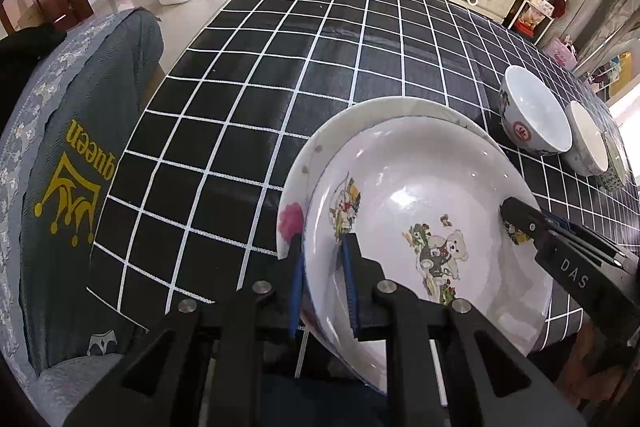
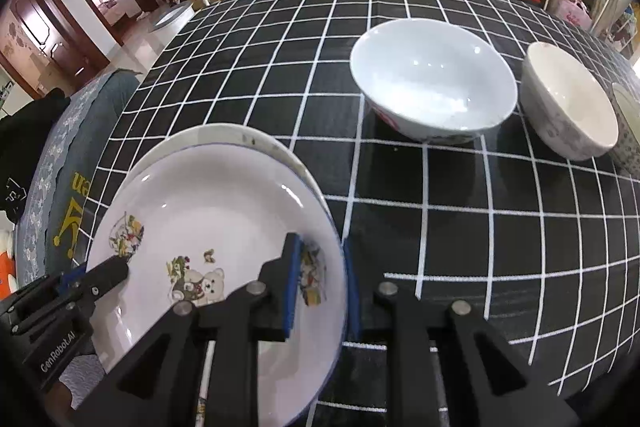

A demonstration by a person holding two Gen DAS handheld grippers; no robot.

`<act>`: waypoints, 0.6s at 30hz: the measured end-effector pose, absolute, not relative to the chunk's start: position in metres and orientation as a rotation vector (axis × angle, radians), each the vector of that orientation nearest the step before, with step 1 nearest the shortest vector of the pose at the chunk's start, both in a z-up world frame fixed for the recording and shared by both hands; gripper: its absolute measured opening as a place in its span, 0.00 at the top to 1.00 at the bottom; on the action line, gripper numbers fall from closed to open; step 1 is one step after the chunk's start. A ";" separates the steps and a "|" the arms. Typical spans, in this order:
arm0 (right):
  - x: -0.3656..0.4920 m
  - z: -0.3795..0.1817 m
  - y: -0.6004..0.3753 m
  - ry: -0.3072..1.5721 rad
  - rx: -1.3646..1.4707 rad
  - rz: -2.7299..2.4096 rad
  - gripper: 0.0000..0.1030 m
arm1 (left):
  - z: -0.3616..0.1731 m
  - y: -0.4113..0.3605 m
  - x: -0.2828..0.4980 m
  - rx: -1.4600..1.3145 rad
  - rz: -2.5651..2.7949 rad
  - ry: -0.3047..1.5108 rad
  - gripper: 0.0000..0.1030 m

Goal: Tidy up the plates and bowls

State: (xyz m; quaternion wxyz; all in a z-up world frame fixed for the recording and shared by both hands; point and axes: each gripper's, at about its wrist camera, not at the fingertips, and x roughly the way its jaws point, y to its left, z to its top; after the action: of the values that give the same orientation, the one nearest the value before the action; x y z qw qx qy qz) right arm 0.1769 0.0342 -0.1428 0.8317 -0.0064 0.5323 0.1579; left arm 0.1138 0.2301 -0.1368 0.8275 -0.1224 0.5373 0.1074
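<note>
Here, both sets of jaws are clamping opposite rims of the bear plate (image 1: 432, 211): left gripper (image 1: 323, 283), right gripper (image 2: 322, 287). It is sitting atop a second plate (image 1: 360, 119) on the worktop (image 2: 440, 227); three bowls (image 2: 434, 83) are waiting unstacked nearby.

We read "queen" in yellow beneath a crown on the grey chair cover (image 1: 80, 163). The right gripper (image 1: 505, 209) carries the letters "DAS", and the left gripper (image 2: 120, 269) bears "GenRobot.AI" along its body.
</note>
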 end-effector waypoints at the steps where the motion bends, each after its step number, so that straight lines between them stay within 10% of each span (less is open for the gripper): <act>1: 0.176 -0.143 0.035 1.125 -0.022 0.333 0.76 | -0.137 0.231 0.115 -0.263 0.227 1.139 0.85; 18: 0.186 -0.142 0.044 1.135 -0.061 0.315 0.75 | -0.139 0.242 0.125 -0.303 0.186 1.114 0.85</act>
State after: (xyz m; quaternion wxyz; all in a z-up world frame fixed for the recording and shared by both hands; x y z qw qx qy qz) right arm 0.1862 0.0444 -0.1416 0.8312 -0.0286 0.5350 0.1487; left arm 0.1251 0.2416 -0.1392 0.8338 -0.1432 0.5259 0.0880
